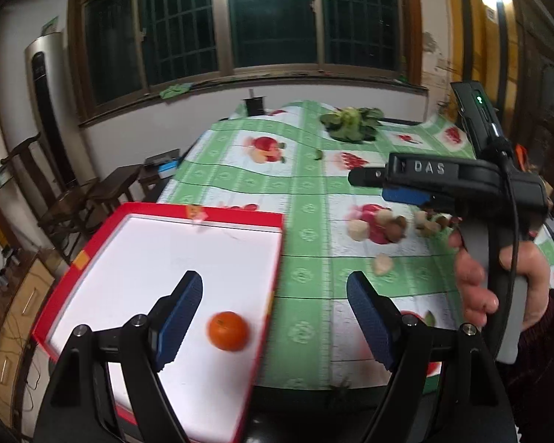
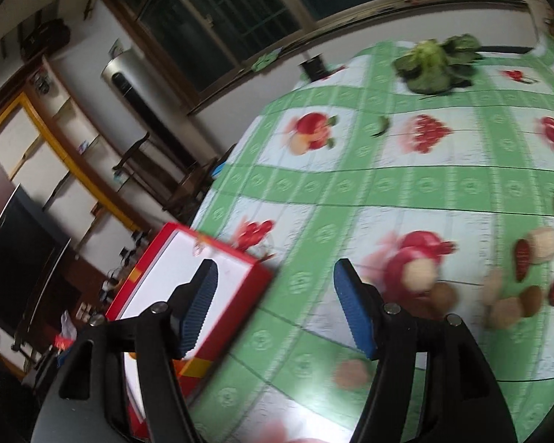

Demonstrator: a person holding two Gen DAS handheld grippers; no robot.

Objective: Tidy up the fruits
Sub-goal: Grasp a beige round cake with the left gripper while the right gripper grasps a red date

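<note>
One orange [image 1: 228, 330] is already sat in the red box [image 1: 92, 254]. Both the left gripper [image 1: 275, 317] and right gripper [image 2: 273, 306] are spread apart, nothing held. The loose fruits [image 2: 506, 295] are scattered right of the box, closest to the right gripper's fingers, so it's probably best placed.

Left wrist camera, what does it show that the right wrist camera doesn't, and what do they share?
Only the left wrist view shows the orange fruit lying inside the red-rimmed box, between the open left gripper fingers, plus the right gripper seen from outside in a hand. Only the right wrist view shows the dark screen at the left and its own open, empty gripper. Both share the box, the green checked tablecloth, the leafy vegetable and the loose round fruits.
</note>
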